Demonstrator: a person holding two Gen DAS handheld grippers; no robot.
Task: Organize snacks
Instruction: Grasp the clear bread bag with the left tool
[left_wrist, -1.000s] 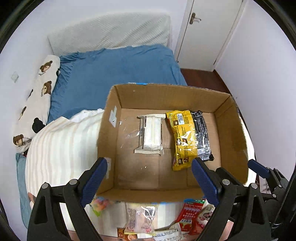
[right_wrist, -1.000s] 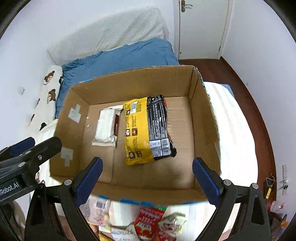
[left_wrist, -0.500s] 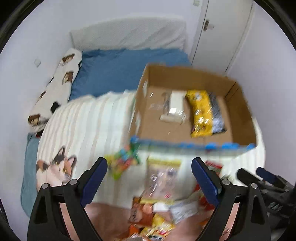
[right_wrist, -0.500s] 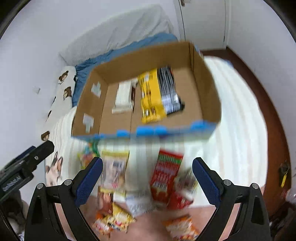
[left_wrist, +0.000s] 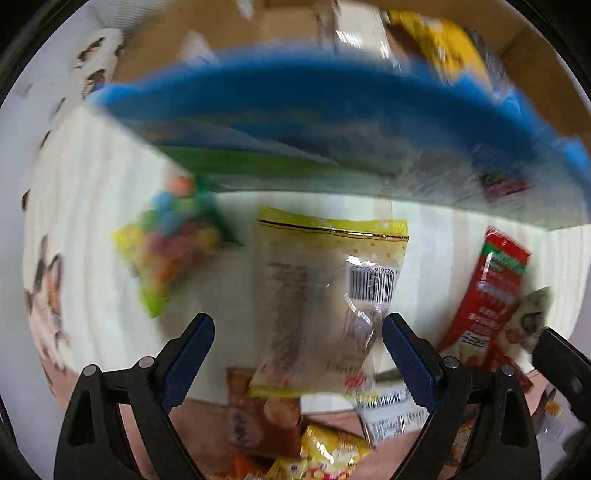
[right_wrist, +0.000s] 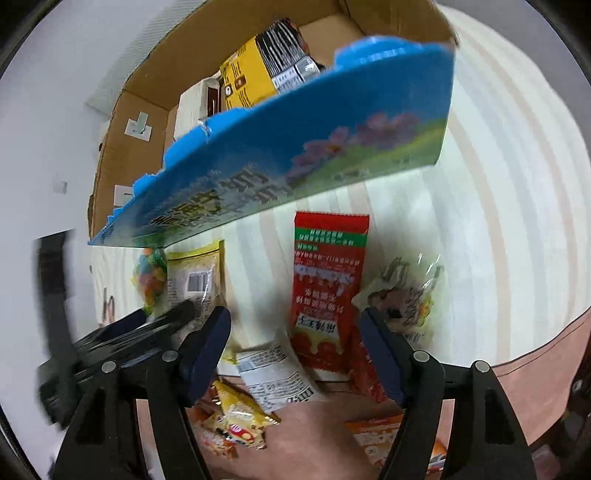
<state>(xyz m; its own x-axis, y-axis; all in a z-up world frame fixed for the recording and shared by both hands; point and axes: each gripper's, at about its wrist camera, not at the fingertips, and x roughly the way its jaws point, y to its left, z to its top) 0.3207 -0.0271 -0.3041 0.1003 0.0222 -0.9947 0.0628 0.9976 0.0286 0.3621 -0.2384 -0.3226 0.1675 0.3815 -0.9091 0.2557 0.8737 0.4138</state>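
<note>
Left wrist view is smeared by motion: the left gripper (left_wrist: 298, 330) points down with its blue jaws spread wide, one on each side of a clear snack bag with a yellow top band and a barcode (left_wrist: 325, 295); the pads are not pressing it. That bag lies on the cream striped blanket (left_wrist: 88, 206), just near of the cardboard box (left_wrist: 535, 74), whose blue printed outer wall crosses the far part of the view. A bag of coloured candies (left_wrist: 170, 243) sits to the left of it, a red packet (left_wrist: 487, 295) to the right, and small yellow and brown packets (left_wrist: 325, 454) lie nearest. In the right wrist view the right gripper (right_wrist: 295, 334) has just been closing its jaws; they stand apart either side of the red packet (right_wrist: 328, 295) without clamping it. A white barcoded wrapper (right_wrist: 273, 376) lies just near of that packet. Inside the box lie a yellow-and-black packet (right_wrist: 258, 70) and a white bar (right_wrist: 192, 107) left of it
</note>
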